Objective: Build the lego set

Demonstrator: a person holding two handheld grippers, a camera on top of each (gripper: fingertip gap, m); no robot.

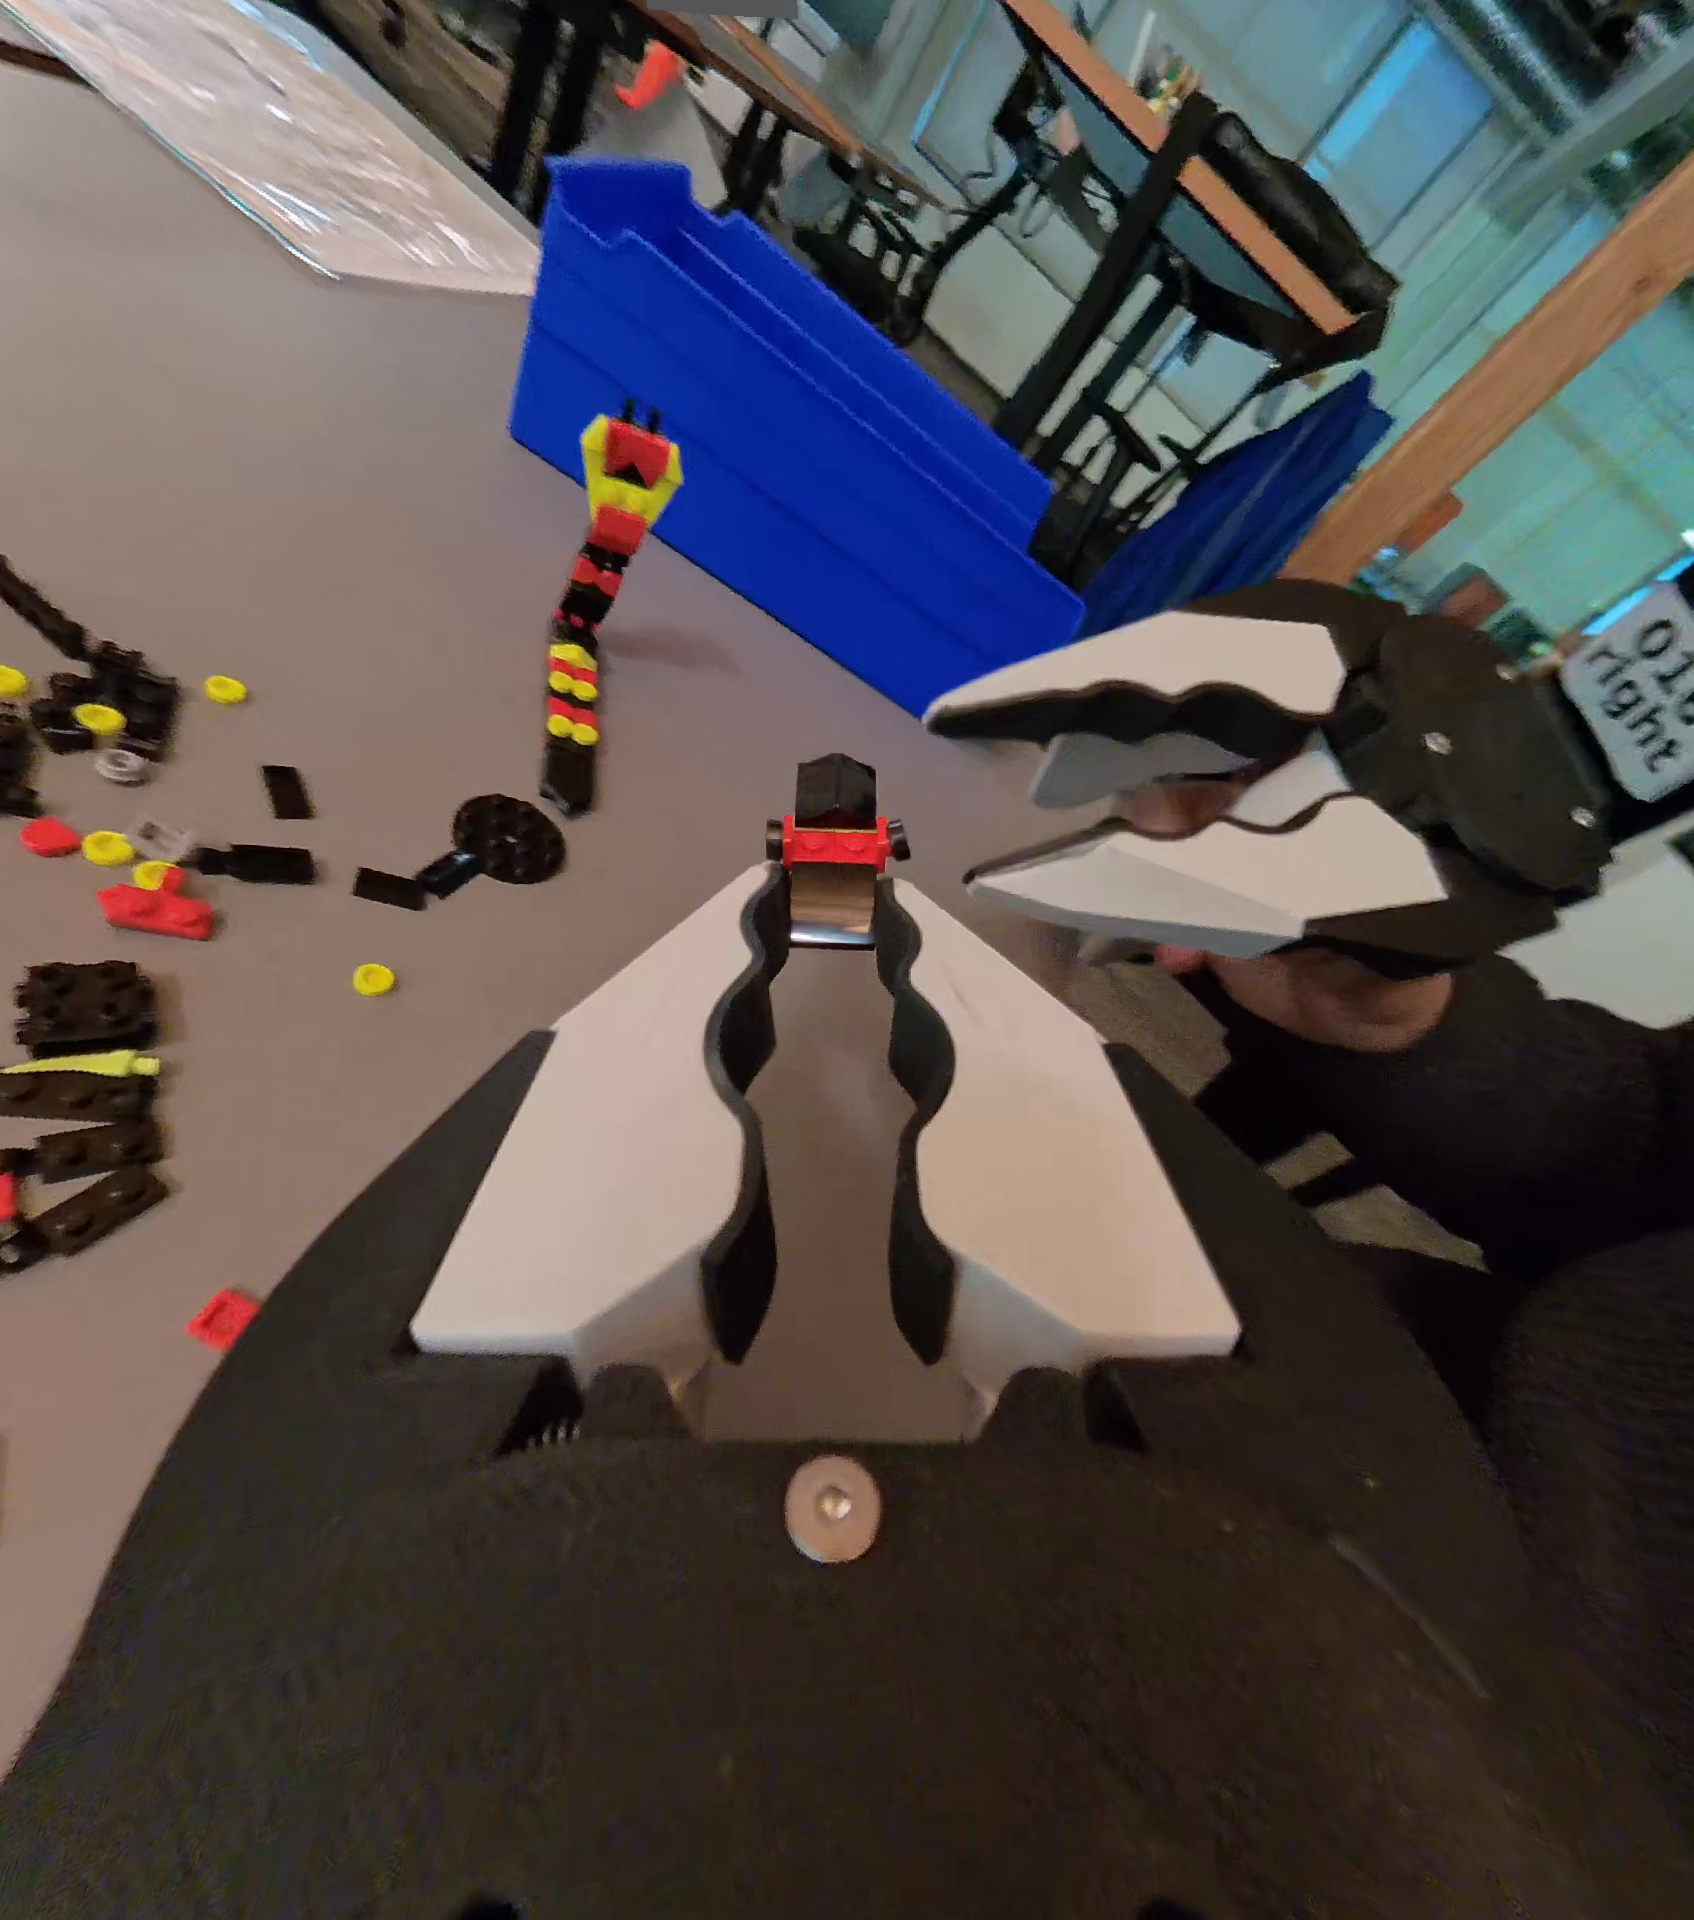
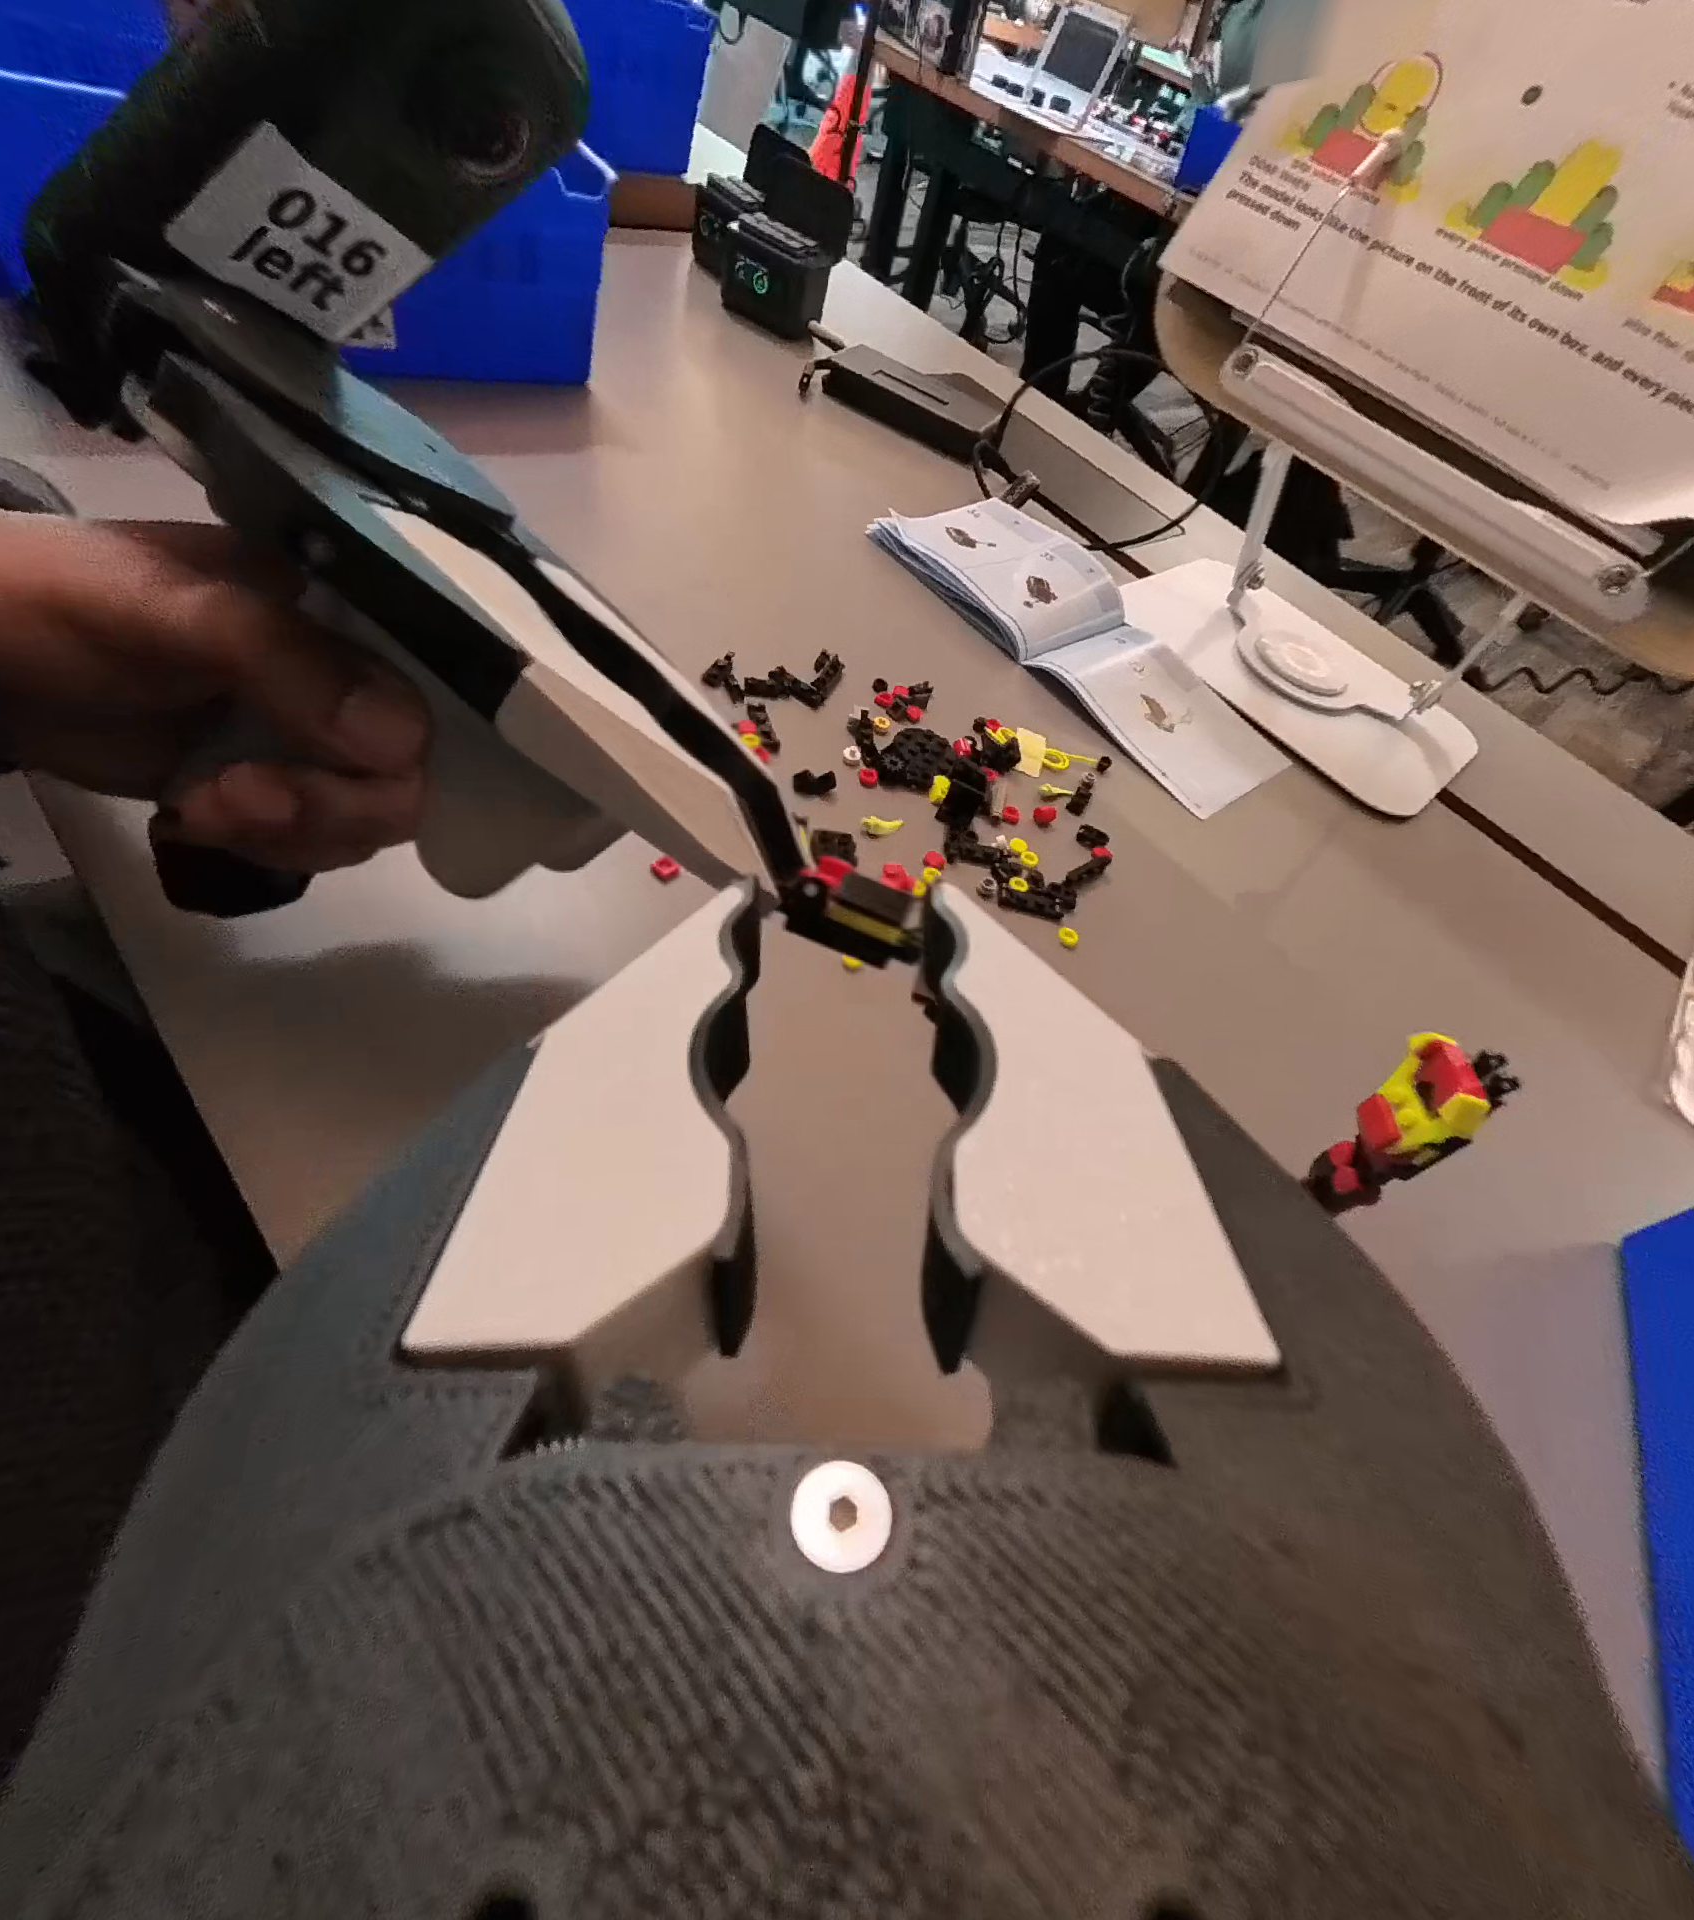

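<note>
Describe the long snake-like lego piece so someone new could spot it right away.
Find the blue bin at the far side of the grey table. Just in front of it lies the snake-like lego piece, apart from the scattered loose bricks. It alone is a long assembled chain, banded black, red and yellow, with a yellow-and-red head.

From my remote seat I see a grey bench [image 2: 677, 540] carrying blue bins [image 1: 801, 468] along its far edge. A white stand [image 2: 1342, 686] holds a tilted clipboard [image 2: 1508, 270] with a printed sheet. A black charger box [image 2: 781, 265] sits farther back, a coiled cable [image 2: 1061, 457] beside it. Behind, other desks [image 1: 1186, 177] and a wooden post [image 1: 1570, 312].
</note>
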